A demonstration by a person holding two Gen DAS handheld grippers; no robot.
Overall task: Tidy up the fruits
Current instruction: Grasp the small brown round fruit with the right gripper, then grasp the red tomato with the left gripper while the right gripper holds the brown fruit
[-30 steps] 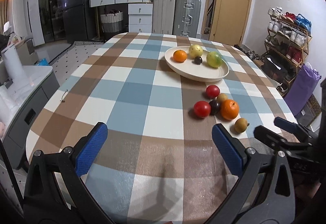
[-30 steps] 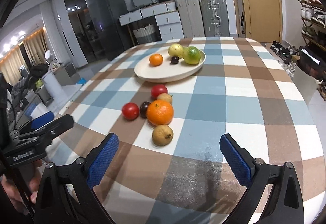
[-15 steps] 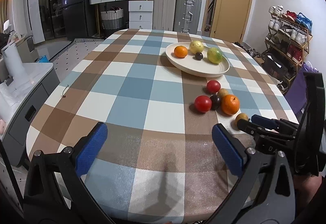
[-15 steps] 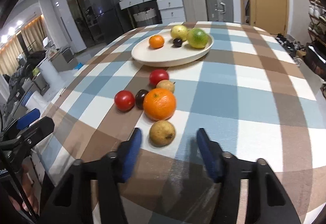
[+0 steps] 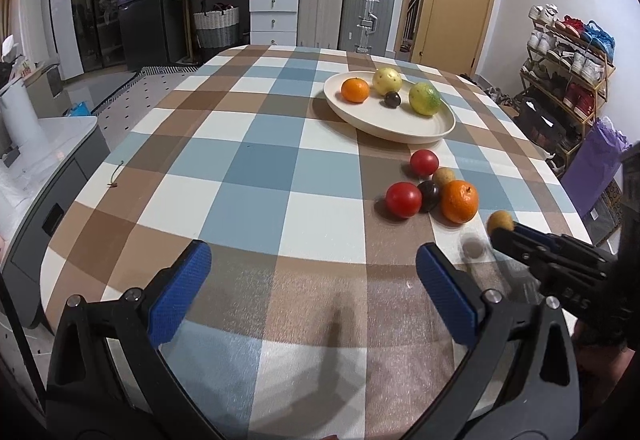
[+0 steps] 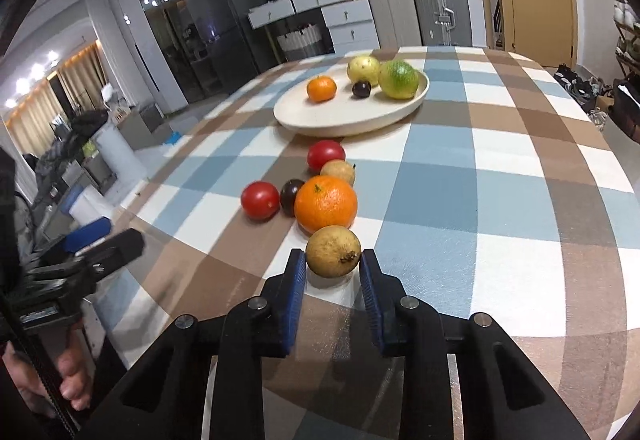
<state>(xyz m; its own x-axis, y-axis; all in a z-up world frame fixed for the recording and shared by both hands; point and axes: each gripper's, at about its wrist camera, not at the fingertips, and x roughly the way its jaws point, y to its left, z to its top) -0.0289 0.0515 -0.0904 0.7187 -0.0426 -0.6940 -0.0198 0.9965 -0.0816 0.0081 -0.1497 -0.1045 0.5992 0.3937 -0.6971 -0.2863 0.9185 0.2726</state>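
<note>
Standing wide apart at the bottom of the left wrist view, the blue pads of the left gripper point(image 5: 312, 280) have nothing between them and hang over the checked tablecloth point(image 5: 256, 176). Right of them, in the centre right of that frame, lies a loose cluster: a red tomato point(image 5: 403, 199), a dark plum point(image 5: 428, 195), a second red tomato point(image 5: 424, 162) behind it, a small tan fruit point(image 5: 444, 176) and a large orange point(image 5: 460, 201). Above the cluster, in the upper middle, the cream plate point(image 5: 400, 128) carries a small orange point(image 5: 355, 90), a yellow fruit point(image 5: 387, 80), a dark plum and a green-yellow fruit point(image 5: 424, 98). At the right edge, the right gripper point(image 5: 500, 230) reaches in with a brown-yellow fruit point(image 5: 500, 221) at its tip, its shadow on the cloth to the lower left of the fruit.

In the right wrist view, a hand point(image 6: 68, 372) at the lower left holds the left gripper's handle. In the lower centre, the right gripper point(image 6: 333, 266) has just been closing, and its blue pads point(image 6: 298, 280) now press on both sides of the brown-yellow fruit point(image 6: 333, 256), which sits just in front of the large orange point(image 6: 325, 204), lower in the frame. The plate point(image 6: 340, 116) lies beyond, in the upper middle, well apart from the gripped fruit.
</note>
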